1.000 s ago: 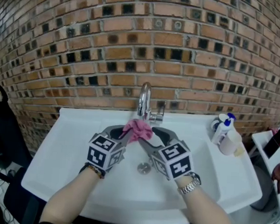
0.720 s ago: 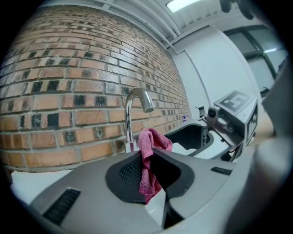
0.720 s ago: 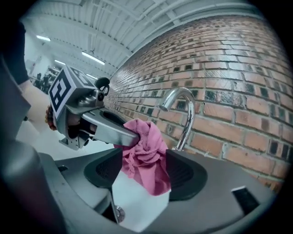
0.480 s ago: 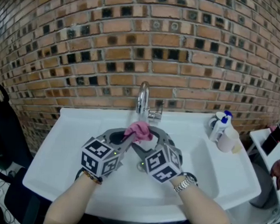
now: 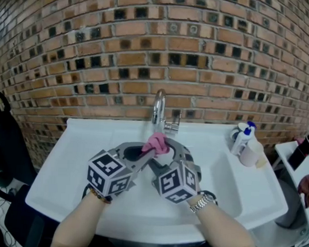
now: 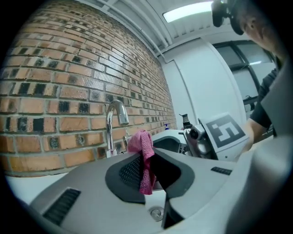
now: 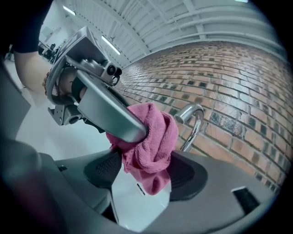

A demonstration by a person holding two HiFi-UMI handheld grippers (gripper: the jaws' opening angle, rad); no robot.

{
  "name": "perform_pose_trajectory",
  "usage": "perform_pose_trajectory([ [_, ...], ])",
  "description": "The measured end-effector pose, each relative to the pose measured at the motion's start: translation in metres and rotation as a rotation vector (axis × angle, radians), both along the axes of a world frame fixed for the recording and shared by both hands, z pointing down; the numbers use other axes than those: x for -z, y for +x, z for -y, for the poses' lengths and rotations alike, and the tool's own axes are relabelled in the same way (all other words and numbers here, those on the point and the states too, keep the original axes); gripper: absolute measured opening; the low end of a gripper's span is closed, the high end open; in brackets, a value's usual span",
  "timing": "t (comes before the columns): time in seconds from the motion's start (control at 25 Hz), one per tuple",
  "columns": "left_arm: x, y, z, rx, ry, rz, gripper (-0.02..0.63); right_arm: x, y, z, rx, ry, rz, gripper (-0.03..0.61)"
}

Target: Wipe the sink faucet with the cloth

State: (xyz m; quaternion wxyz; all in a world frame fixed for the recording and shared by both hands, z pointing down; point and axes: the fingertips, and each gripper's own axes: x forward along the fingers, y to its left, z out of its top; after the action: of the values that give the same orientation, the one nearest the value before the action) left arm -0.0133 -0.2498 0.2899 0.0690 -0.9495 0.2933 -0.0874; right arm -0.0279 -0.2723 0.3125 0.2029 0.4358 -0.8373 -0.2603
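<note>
Against the brick wall (image 5: 96,53) at twelve o'clock sits the white sink (image 5: 62,156), filling the middle of the head view. Over its basin the two grippers meet nose to nose. The left gripper (image 6: 147,157) comes in from seven o'clock and the right gripper (image 7: 144,172) from five o'clock, both reaching roughly level toward the back of the sink. The faucet (image 5: 158,109) stands upright at the centre of the back rim, its long axis vertical and its spout curling over toward the person. It lies at twelve o'clock from both sets of fingertips, near them but, as far as the left gripper view shows, not touching. The left gripper is clenched on the pink cloth (image 5: 157,142), pinching it at the very tips so that a bunch stands up above the jaws and a tail hangs down below. The right gripper's jaws have just been opening and now stand wide. The cloth hangs in the gap between them, but the pads do not press on it, so the left gripper alone carries it. The cloth therefore sits just in front of the faucet's lower stem, at about six o'clock from the spout. My judgement is that the left hand is the one placed to wipe: a short push toward twelve o'clock and upward should bring the bunched end against the stem, then along its upright length.
</note>
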Motion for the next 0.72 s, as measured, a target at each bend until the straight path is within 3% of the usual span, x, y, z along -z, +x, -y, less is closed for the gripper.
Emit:
perform_pose_trajectory([
  [0.12, 0.000, 0.007, -0.010, -0.060, -0.002, 0.024, 0.038, 0.006, 0.000, -0.004, -0.002, 0.048, -0.014, 0.309],
  [0.28, 0.003, 0.010, -0.020, -0.117, 0.002, 0.018, 0.041, 0.012, -0.001, -0.009, -0.014, 0.114, -0.029, 0.203],
  [0.44, 0.011, 0.006, -0.021, -0.112, 0.028, -0.011, 0.051, 0.016, 0.001, -0.009, -0.030, 0.149, -0.042, 0.155],
  [0.72, 0.031, 0.003, -0.028, -0.096, 0.110, -0.078, 0.075, 0.032, 0.013, -0.013, -0.072, 0.172, -0.012, 0.146],
])
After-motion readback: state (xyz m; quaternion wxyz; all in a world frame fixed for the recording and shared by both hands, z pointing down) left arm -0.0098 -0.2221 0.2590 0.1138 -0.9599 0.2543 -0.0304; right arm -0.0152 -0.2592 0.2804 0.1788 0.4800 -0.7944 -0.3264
